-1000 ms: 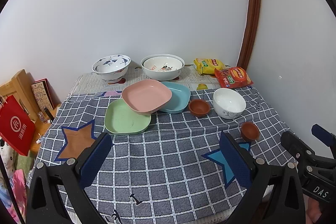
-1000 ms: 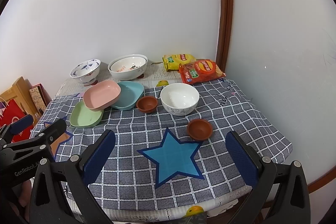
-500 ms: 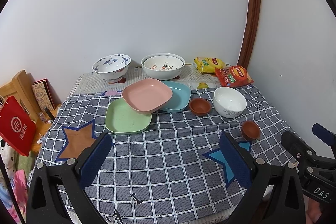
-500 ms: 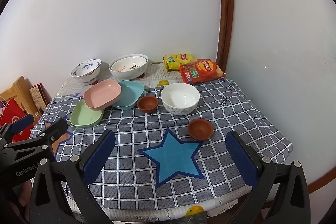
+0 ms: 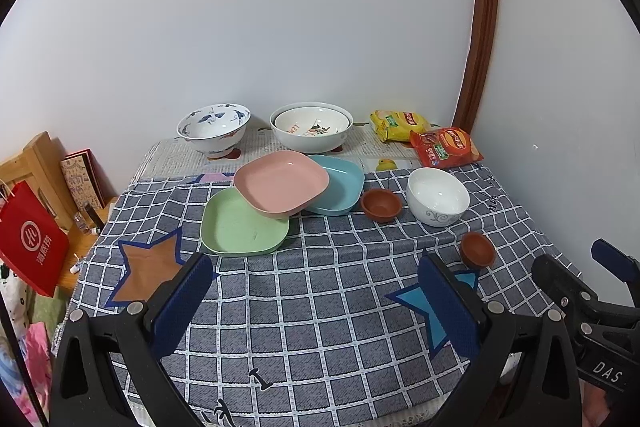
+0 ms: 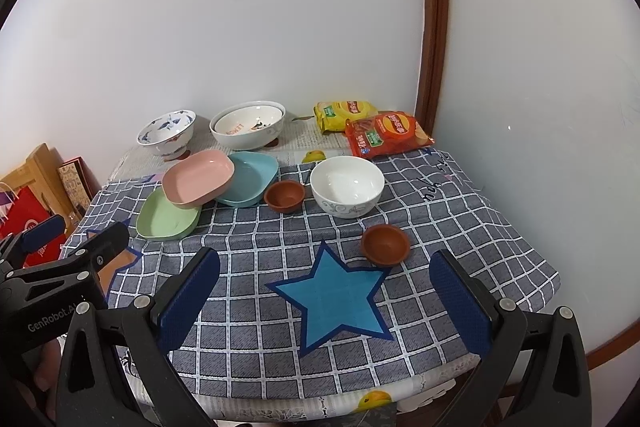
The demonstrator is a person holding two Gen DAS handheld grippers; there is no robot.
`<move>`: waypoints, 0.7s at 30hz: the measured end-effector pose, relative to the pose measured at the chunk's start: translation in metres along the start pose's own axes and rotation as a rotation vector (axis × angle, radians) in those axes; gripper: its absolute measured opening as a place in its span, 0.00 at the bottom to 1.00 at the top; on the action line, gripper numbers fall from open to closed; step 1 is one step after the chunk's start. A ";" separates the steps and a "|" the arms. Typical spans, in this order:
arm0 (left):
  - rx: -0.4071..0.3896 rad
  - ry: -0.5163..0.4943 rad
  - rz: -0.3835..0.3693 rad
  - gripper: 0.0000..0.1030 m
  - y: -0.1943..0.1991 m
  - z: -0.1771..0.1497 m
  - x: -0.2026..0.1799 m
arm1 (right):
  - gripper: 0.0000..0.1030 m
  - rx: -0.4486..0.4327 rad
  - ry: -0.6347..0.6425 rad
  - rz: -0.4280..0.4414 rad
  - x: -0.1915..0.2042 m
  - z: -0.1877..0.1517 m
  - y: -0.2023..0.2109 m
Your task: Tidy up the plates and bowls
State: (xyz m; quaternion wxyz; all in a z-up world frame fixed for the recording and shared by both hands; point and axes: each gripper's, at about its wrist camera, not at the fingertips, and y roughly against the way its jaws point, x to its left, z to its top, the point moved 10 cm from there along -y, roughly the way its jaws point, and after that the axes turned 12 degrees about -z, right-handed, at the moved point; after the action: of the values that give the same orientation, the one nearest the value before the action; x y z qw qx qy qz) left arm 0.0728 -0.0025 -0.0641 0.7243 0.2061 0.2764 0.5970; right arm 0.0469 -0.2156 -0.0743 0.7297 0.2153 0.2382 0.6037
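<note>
On the checked tablecloth a pink plate (image 5: 280,183) rests tilted across a green plate (image 5: 240,227) and a blue plate (image 5: 340,187). To their right stand a small brown bowl (image 5: 381,203), a white bowl (image 5: 438,195) and a second brown bowl (image 5: 477,249). A blue-patterned bowl (image 5: 214,127) and a large white bowl (image 5: 312,127) stand at the back. My left gripper (image 5: 312,291) is open and empty over the near edge. My right gripper (image 6: 324,291) is open and empty above the blue star, near the second brown bowl (image 6: 385,243).
Two snack bags (image 5: 444,145) lie at the back right by the wooden door frame. A wooden rack and a red bag (image 5: 32,239) stand off the table's left side. Walls close off the back and right.
Both grippers have drifted very slightly; the table sits a touch lower in the left view. Nothing on the table has moved.
</note>
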 end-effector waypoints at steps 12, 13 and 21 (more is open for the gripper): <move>-0.010 0.003 -0.012 1.00 -0.002 0.003 0.000 | 1.00 -0.002 0.004 -0.001 0.002 0.001 0.000; -0.010 0.002 -0.011 1.00 -0.003 0.003 0.000 | 1.00 -0.002 0.005 -0.002 0.003 0.001 -0.001; -0.011 0.002 -0.005 1.00 -0.015 0.006 0.010 | 1.00 0.039 0.000 -0.012 0.008 -0.005 -0.021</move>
State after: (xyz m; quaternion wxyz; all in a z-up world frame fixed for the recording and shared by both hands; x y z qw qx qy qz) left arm 0.0894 0.0042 -0.0705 0.7266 0.2007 0.2744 0.5971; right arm 0.0618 -0.2111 -0.0918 0.7290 0.2282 0.2513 0.5945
